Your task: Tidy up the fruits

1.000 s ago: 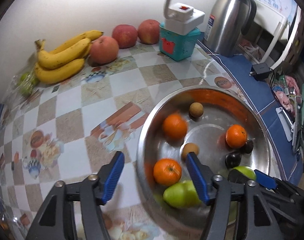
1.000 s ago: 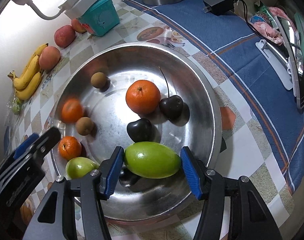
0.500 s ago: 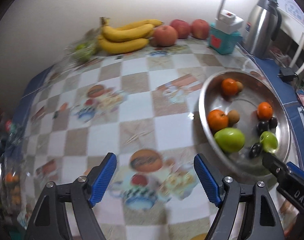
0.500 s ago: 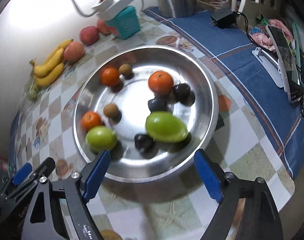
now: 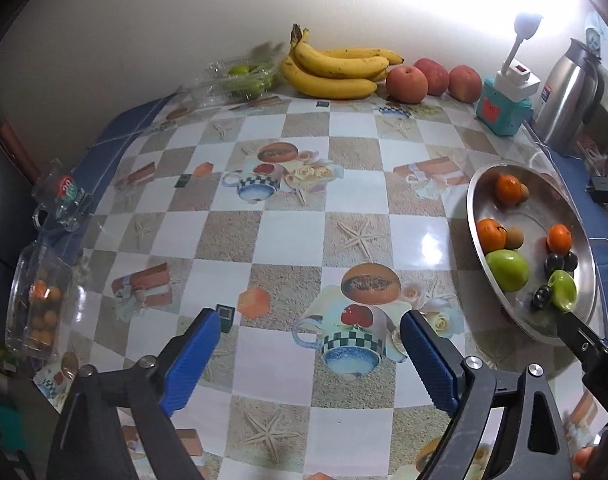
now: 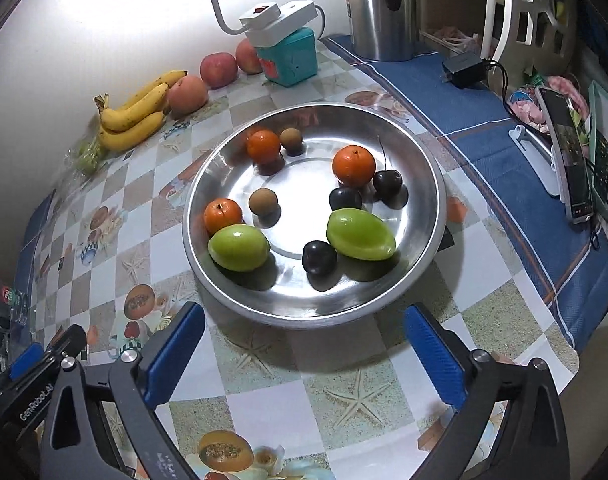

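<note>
With both pairs of jaws spread and empty, left blue-padded gripper (image 5: pixel 306 344) and right blue-padded gripper (image 6: pixel 304 344) held back over checked tablecloth (image 6: pixel 271 364), presumably to clear the load. Beyond: round steel bowl (image 6: pixel 432 184) holding 2 green, 3 orange, 3 dark, 2 brown fruits. Farthest: yellow bananas (image 5: pixel 336 68), unsorted.

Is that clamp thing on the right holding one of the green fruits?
No, the right gripper is open and empty, short of the metal bowl, where both green fruits lie.
</note>
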The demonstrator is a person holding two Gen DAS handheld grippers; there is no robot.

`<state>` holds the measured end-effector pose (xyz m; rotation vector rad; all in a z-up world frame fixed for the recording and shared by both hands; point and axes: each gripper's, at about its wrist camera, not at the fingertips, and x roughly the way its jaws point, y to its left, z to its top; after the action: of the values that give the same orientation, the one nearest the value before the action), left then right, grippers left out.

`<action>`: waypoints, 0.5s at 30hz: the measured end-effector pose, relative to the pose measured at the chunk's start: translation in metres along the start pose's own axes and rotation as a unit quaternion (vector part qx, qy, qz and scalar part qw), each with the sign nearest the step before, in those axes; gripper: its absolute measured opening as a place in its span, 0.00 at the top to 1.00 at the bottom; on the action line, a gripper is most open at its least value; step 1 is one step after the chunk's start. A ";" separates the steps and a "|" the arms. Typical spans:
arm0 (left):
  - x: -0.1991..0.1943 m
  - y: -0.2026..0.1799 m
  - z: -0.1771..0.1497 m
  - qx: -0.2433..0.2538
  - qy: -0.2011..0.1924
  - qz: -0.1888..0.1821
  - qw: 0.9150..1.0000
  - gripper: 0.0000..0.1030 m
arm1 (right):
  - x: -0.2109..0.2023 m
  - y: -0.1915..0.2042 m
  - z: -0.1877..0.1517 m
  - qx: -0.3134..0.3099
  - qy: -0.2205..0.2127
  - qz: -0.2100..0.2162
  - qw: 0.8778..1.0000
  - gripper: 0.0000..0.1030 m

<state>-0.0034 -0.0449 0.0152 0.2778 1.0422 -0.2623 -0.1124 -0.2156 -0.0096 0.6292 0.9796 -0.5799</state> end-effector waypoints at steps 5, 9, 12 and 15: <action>-0.001 0.001 0.001 0.005 -0.002 0.008 1.000 0.09 | 0.000 0.002 0.000 -0.006 0.000 -0.001 1.000 0.03; 0.002 0.003 0.001 0.003 0.005 0.010 1.000 0.08 | 0.000 0.004 0.000 -0.009 0.001 -0.002 1.000 0.03; 0.003 0.004 0.002 0.000 0.007 0.011 1.000 0.05 | 0.001 0.006 0.000 -0.015 0.002 -0.002 1.000 0.03; 0.003 0.005 0.002 -0.003 0.006 0.012 1.000 0.05 | 0.002 0.007 0.000 -0.018 0.004 -0.003 1.000 0.03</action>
<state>0.0009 -0.0409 0.0142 0.2872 1.0509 -0.2356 -0.1067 -0.2111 -0.0094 0.5981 0.9979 -0.5646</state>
